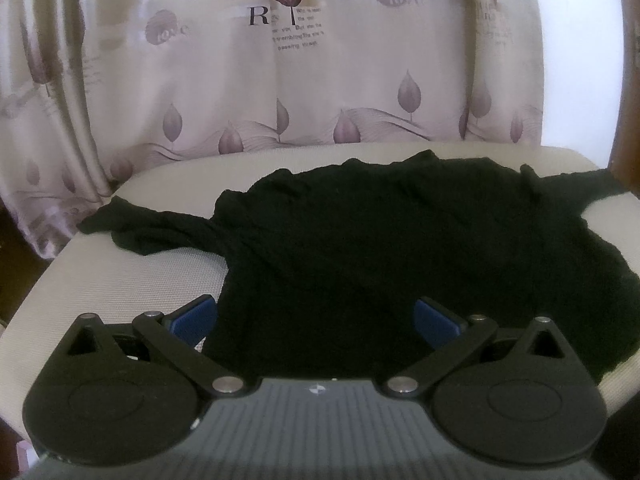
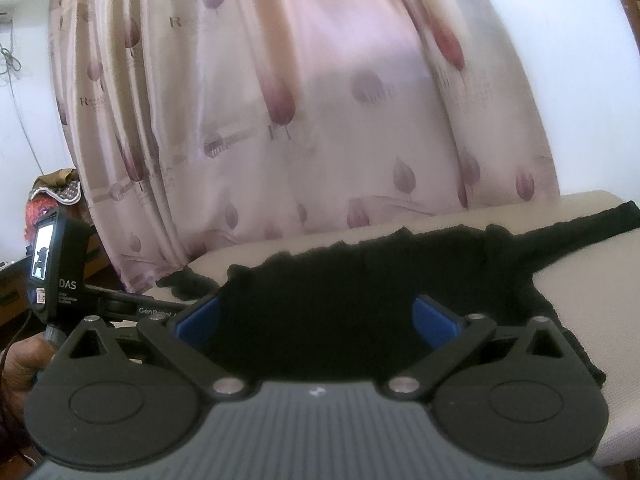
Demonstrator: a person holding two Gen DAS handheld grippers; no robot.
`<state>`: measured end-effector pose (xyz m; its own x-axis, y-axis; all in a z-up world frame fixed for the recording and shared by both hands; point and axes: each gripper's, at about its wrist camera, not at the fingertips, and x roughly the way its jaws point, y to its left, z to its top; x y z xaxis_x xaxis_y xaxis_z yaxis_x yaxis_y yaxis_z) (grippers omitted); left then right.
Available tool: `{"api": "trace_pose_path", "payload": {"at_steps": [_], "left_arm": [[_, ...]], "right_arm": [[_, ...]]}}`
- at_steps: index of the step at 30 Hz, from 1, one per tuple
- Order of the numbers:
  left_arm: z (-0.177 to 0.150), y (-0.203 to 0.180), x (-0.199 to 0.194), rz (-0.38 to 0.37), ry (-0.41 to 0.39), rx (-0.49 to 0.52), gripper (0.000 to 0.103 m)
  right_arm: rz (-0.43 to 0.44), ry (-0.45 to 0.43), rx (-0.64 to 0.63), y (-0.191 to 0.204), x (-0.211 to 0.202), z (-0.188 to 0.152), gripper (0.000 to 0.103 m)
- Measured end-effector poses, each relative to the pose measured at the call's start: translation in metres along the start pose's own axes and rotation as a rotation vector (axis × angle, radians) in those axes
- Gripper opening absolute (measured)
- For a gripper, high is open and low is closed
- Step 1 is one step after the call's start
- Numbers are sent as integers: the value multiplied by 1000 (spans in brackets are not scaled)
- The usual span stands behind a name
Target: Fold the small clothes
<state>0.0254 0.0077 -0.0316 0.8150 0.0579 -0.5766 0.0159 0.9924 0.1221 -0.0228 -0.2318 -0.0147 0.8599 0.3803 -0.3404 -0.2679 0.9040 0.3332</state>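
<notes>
A: In the left wrist view, where is the garment?

B: The black long-sleeved top [image 1: 380, 248] lies spread flat across the pale surface [image 1: 132, 276], one sleeve [image 1: 148, 226] trailing toward the left edge, the other toward the far right corner. I judge it is laid out this way so folding can begin.

A: And the left tool [image 1: 316, 322]?

B: Its blue pads stand wide apart over the near hem, clamping nothing.

A: The right wrist view?

B: The right tool [image 2: 316, 320] is likewise spread apart, empty, over the top's near edge. A patterned curtain [image 2: 300, 120] hangs behind the far edge. At the left, a hand [image 2: 24, 364] grips the other tool's handle, beside its small screen [image 2: 42, 254].

A: Progress?

B: No fold yet, apparently.
</notes>
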Motion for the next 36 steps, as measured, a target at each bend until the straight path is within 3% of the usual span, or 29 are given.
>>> {"api": "trace_pose_path", "payload": {"at_steps": [36], "left_arm": [[6, 8, 46, 32, 66, 11, 103]], "right_arm": [[12, 92, 32, -8, 34, -5, 103]]}}
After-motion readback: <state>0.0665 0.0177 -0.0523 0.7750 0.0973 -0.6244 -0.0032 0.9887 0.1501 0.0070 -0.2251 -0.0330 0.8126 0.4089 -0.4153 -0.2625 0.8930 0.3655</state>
